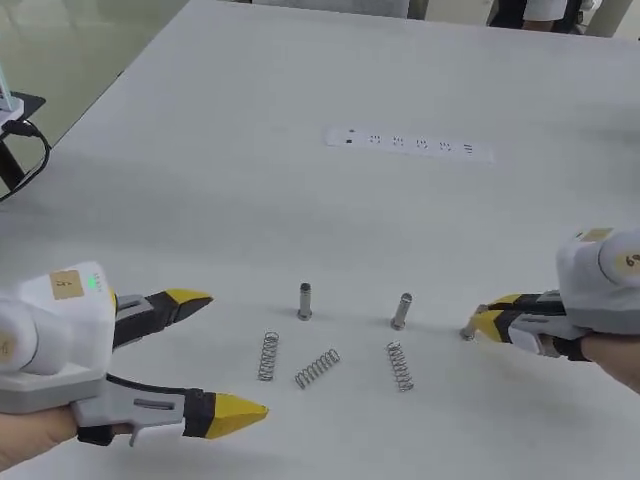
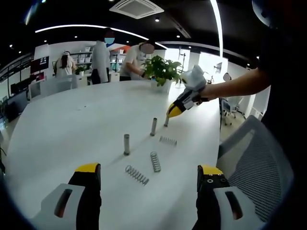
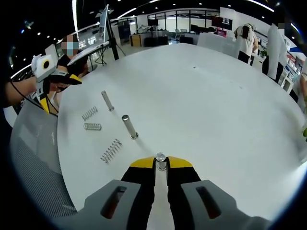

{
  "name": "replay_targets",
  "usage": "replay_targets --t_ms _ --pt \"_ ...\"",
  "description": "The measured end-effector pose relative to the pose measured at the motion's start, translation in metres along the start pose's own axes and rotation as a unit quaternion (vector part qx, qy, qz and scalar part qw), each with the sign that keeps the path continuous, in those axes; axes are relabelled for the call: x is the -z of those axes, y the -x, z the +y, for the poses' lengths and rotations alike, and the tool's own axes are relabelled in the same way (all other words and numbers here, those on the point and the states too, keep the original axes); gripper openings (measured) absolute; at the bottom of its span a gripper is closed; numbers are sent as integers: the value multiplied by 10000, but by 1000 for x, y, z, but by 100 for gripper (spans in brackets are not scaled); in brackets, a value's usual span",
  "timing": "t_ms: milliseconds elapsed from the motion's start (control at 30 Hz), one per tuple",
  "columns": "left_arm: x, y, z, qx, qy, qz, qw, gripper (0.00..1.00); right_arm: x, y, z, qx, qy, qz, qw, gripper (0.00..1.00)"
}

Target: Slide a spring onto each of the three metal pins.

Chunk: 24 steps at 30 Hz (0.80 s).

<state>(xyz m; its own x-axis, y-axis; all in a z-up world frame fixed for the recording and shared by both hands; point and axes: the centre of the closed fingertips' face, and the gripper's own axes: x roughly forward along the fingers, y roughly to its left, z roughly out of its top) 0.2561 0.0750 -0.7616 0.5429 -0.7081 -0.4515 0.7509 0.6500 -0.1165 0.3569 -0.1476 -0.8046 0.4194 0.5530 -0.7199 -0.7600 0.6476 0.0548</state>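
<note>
Three short metal pins stand on the white table: one (image 1: 305, 300) left of centre, one (image 1: 401, 310) in the middle, and a third (image 1: 468, 331) on the right. My right gripper (image 1: 486, 322) is shut on that third pin (image 3: 160, 161), whose head shows between the yellow tips. Three loose springs (image 1: 268, 355) (image 1: 317, 368) (image 1: 399, 365) lie flat just in front of the pins. My left gripper (image 1: 225, 355) hovers open at the lower left, a short way from the nearest spring (image 2: 136, 174), with nothing between its jaws.
A white power strip (image 1: 410, 142) lies farther back on the table. A grey mesh chair (image 2: 259, 167) stands at the near edge. People and a potted plant (image 2: 162, 71) are at the far end of the table.
</note>
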Motion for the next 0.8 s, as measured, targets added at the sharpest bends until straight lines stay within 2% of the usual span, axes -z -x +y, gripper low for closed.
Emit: replay_targets --t_ms 200,333,400,800 --pt "0 0 -1 9 -5 19 10000 79 -1 0 0 2 32 -7 10000 14" --pt "-1 1 1 -22 15 -7 10000 79 0 -1 1 10 53 -37 10000 27" --pt "-2 2 2 -47 15 -22 10000 79 1 0 2 -28 7 -22 10000 26" --pt "-1 3 3 -75 79 -24 9999 79 5 -2 2 -50 -77 -5 10000 38"
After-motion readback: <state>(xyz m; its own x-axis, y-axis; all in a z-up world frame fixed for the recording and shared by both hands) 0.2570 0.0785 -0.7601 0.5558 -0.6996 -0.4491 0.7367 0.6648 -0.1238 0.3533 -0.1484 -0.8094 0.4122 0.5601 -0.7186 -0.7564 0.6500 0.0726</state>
